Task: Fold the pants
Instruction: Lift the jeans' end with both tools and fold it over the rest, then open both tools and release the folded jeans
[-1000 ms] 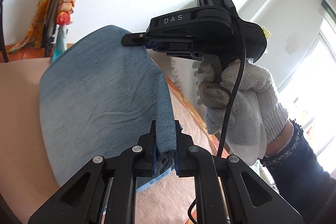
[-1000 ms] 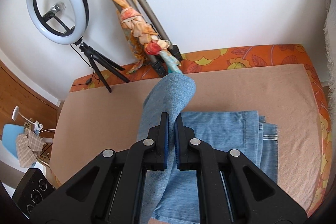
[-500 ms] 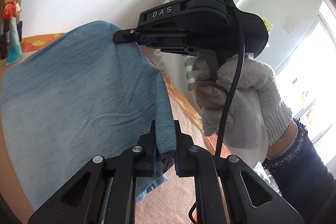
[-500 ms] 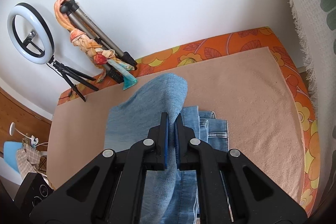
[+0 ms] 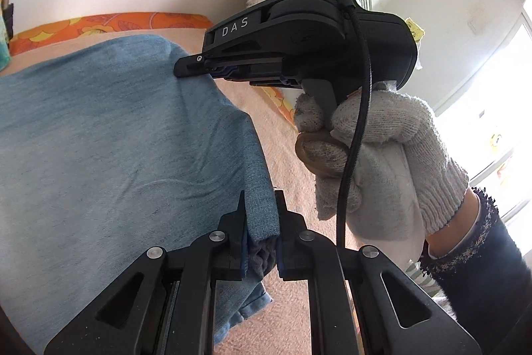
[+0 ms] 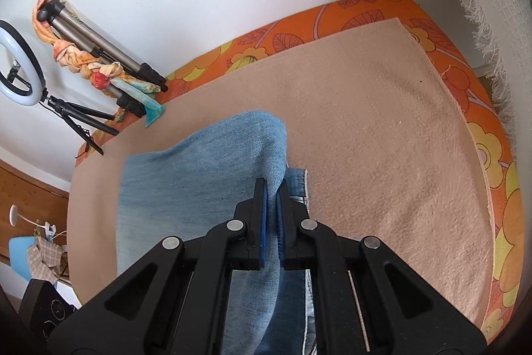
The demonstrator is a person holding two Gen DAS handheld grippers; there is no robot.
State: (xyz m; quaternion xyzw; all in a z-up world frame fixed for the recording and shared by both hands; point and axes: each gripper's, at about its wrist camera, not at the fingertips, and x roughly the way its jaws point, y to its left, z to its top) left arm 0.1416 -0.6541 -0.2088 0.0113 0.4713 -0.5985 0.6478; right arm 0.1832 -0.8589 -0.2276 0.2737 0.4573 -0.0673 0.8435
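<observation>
Your left gripper [image 5: 261, 222] sits at the bottom centre of the left wrist view, its jaws closed down to a narrow gap with a thick edge of the pants [image 5: 116, 138] pinched between them; a darker bunch of denim shows just under the pads. The blue fabric spreads from that pinch across the left half of the frame, draped and lifted rather than flat.

In the same view your right gripper [image 5: 186, 69] comes in from the upper right, held in your gloved right hand [image 5: 375, 162]. Its tips meet the upper edge of the denim, near frame centre.

In the right wrist view, the right gripper [image 6: 272, 205] is at bottom centre, jaws nearly together and clamped on a fold of the pants [image 6: 199, 182]. The denim rises in a hump above the tips, and more layers lie flat beneath, at lower centre.

The pants rest on a beige blanket [image 6: 382, 128], which covers an orange floral mattress [image 6: 365, 9]. At the upper left, a tripod [image 6: 99, 45] wrapped in a scarf leans on the wall, beside a ring light [image 6: 18, 65].
</observation>
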